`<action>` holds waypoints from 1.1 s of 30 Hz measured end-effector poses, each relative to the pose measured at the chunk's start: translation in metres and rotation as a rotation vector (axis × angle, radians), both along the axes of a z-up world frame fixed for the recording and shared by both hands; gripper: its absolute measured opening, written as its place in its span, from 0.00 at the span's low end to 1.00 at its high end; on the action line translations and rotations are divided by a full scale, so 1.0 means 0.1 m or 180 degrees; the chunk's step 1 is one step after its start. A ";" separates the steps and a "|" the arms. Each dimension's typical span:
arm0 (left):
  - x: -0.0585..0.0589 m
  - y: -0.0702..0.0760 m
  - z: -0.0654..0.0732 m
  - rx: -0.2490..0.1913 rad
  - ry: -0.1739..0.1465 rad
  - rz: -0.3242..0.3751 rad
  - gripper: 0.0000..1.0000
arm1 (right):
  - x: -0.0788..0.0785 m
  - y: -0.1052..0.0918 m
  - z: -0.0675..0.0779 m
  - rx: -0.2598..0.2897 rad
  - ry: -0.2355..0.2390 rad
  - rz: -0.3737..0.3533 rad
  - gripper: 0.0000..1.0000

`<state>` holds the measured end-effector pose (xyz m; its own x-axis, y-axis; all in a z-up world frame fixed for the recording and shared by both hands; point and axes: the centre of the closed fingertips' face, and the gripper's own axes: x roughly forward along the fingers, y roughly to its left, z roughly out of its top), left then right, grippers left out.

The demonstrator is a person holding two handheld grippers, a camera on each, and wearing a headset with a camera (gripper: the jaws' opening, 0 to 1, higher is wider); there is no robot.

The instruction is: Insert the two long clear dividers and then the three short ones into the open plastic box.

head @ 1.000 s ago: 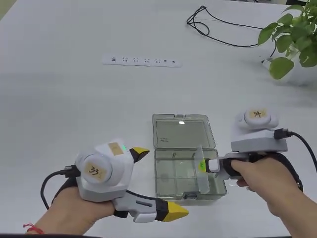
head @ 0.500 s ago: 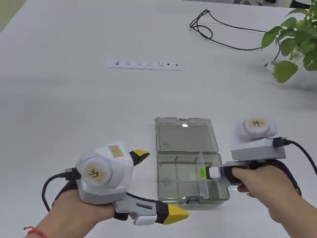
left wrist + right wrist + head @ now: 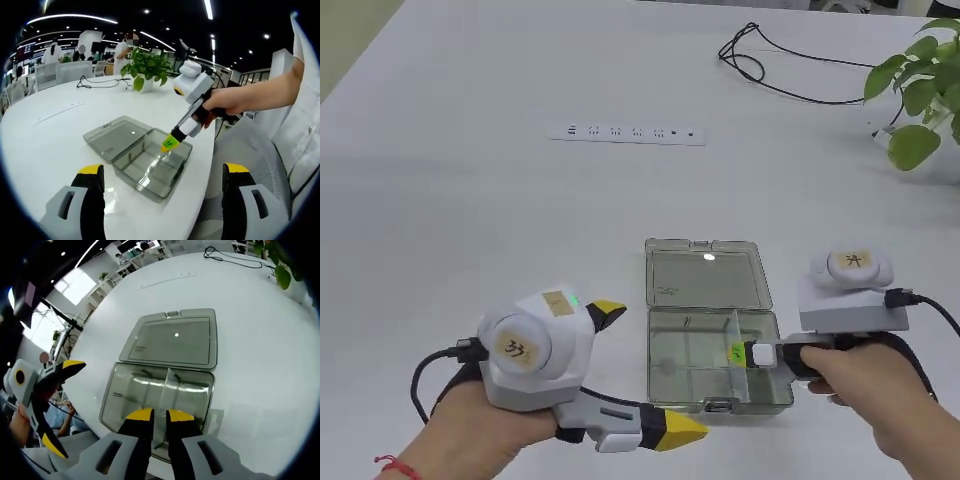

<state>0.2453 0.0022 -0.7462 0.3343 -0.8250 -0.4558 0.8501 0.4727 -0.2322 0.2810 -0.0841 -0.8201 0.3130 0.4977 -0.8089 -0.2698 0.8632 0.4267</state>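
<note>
Right hand-held gripper (image 3: 748,353) has its jaws narrow, pinched on a clear divider (image 3: 742,380). The divider stands upright inside the open plastic box (image 3: 675,365), in the 3 o'clock part of it. I see the lid (image 3: 708,272) lying flat on the worktop (image 3: 470,220) at the 12 o'clock side of the box. Left hand-held gripper (image 3: 645,370) hovers at 9 o'clock from the box, jaws wide, holding nothing. A power strip (image 3: 625,133) lies well apart at 11 o'clock.
</note>
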 end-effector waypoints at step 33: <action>0.00 0.21 0.15 0.0058 -0.0032 0.0407 0.98 | -0.09 -0.23 0.78 0.0390 -0.1149 0.0966 0.52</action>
